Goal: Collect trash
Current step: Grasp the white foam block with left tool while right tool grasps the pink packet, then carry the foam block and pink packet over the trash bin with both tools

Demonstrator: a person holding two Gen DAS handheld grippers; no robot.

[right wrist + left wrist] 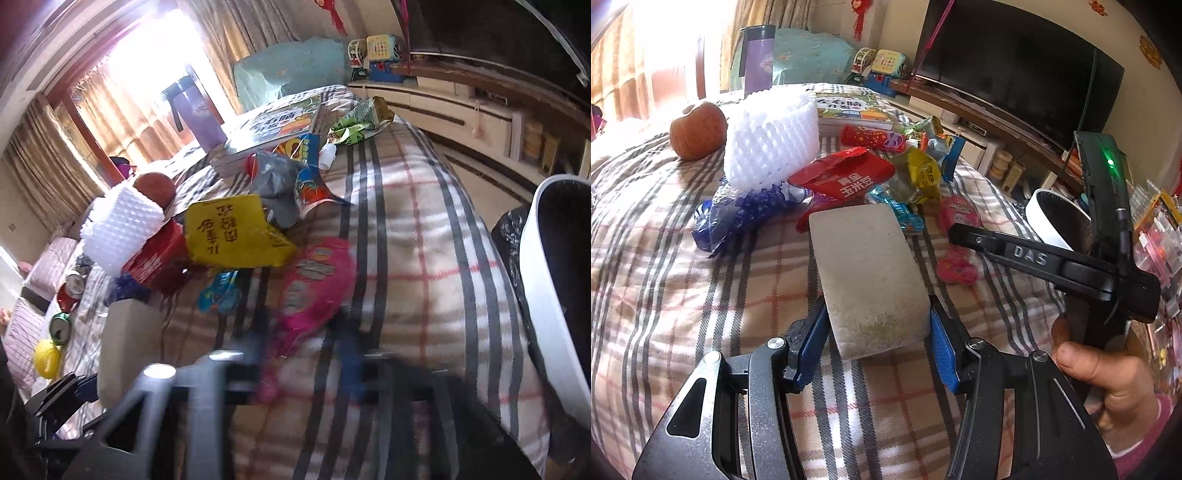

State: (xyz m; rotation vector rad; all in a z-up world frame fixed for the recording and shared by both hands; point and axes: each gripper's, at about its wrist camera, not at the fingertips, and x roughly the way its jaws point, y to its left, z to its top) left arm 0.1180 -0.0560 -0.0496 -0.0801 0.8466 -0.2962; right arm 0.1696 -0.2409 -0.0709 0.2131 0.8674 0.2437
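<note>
The left gripper (pixel 875 332) fills the bottom of the left wrist view, its blue-padded jaws clenched on the near end of a flat grey block (pixel 866 277) that lies on the plaid blanket (pixel 683 295). The block's far end points toward the pile of wrappers at the centre of the frame.

In that pile, a red snack packet (pixel 842 177) leans against a white foam fruit net (pixel 772 140), with a blue crumpled wrapper (pixel 738 218) lower left of it and a yellow-green packet (pixel 919 177) to its right. A pink wrapper (pixel 956 236) lies right of the block, just beneath the black arm of the right gripper (pixel 1027 254), which a hand (pixel 1108 373) holds at the lower right. An apple (pixel 698 131) sits at the upper left, touching the foam net. A white bin (pixel 1056 218) shows at the right edge, off the blanket.

In the right wrist view the right gripper's own jaws are smeared by motion blur at the bottom centre, straddling the lower end of the pink wrapper; whether they are released or clenched cannot be told. A yellow packet (pixel 232 232) lies just above the pink one, and the bin's white rim curves down the right edge.
</note>
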